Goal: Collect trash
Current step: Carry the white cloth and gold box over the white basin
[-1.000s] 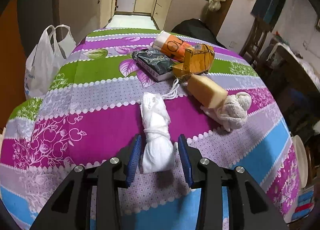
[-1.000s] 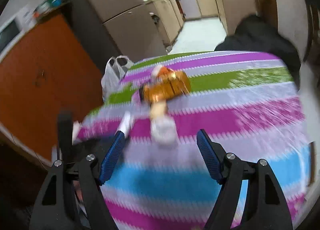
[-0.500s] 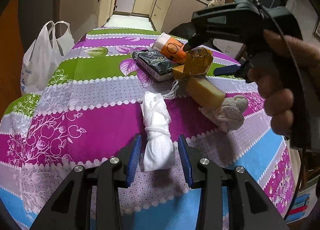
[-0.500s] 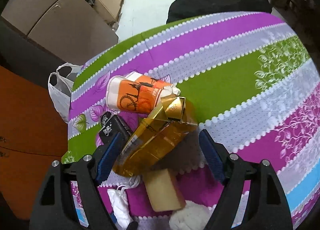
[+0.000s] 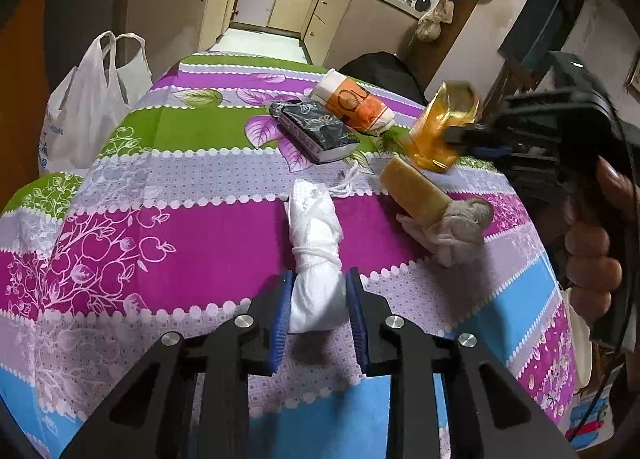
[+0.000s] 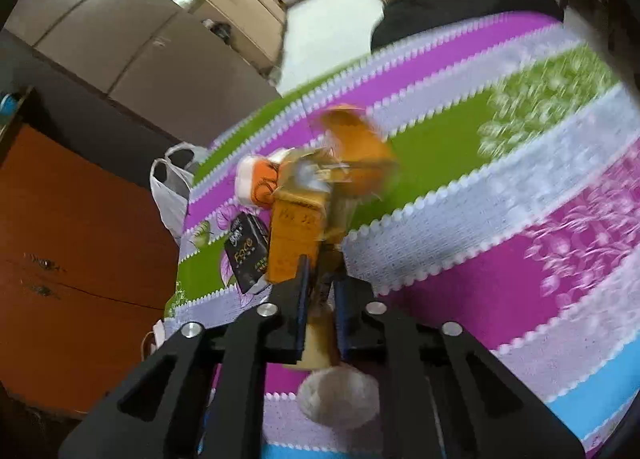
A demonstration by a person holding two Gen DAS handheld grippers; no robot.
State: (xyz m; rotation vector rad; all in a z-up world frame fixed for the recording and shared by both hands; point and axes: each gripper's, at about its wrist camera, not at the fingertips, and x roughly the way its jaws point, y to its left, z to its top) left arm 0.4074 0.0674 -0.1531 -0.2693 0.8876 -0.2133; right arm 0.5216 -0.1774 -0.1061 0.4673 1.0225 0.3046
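Observation:
A white tied-up bundle [image 5: 316, 259] lies on the striped tablecloth [image 5: 160, 251]. My left gripper [image 5: 318, 313] is closing its jaws on the bundle's near end, and both blue pads press its sides. A crumpled gold carton [image 5: 440, 127] hangs above the cloth at the right. My right gripper [image 5: 468, 137], held by a hand [image 5: 596, 255], is closing on it. In the right wrist view, blurred by motion, the right gripper [image 6: 320, 291] pinches the gold carton [image 6: 294, 243] between nearly touching pads.
An orange paper cup [image 5: 352, 103] and a dark packet [image 5: 316, 131] lie at the far side. A tan block [image 5: 416, 191] rests against a crumpled beige tissue [image 5: 460, 227]. A white plastic bag [image 5: 88, 107] hangs beside the table's left edge. Kitchen cabinets stand behind.
The left jaws narrowed onto the white bundle. The right gripper came in over the table, closed on the gold carton and lifted it off the cloth to the right.

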